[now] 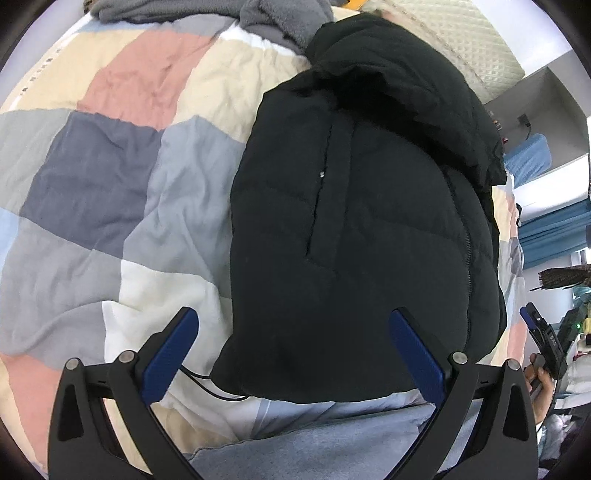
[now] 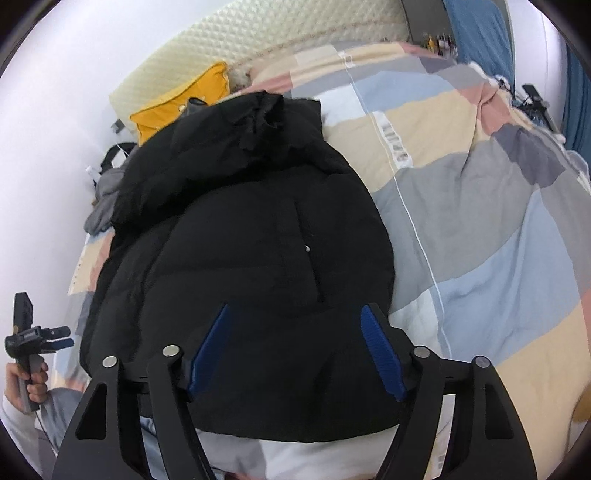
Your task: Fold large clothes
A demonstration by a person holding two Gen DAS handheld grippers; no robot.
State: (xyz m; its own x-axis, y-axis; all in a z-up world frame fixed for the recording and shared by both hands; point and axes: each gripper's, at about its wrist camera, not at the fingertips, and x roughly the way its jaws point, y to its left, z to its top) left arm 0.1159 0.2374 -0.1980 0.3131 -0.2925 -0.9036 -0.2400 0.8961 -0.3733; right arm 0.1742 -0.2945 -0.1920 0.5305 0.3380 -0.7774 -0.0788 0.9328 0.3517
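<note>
On the bed, a patchwork duvet [image 1: 110,177] in pink, cream, grey and blue squares covers the mattress, wrinkled all over. Toward the right of the left wrist view, a black puffer jacket [image 1: 369,221] lies on that duvet, its hood end far from the camera and its hem end near, with a small silver snap showing beside the front placket. A thin black cord [image 1: 207,384] runs out from under the jacket's near left corner. A grey fleece [image 1: 288,18] is bunched at the far edge, and a cream quilted pillow [image 1: 465,40] sits behind the hood.

The left hand-held gripper [image 1: 291,321] hangs over the jacket's near edge with its blue-padded jaws spread wide and nothing between them; one finger stands over the duvet, the other over the black fabric.

From the right wrist view, a hand [image 2: 33,384] at the far left holds the other tool's handle, then comes a yellow cushion [image 2: 181,107] behind the hood, then the jacket, then open duvet to the right. The right hand-held gripper [image 2: 295,321] is over the jacket's lower part, jaws apart and gripping nothing; whether its pads touch the fabric I cannot tell.
</note>
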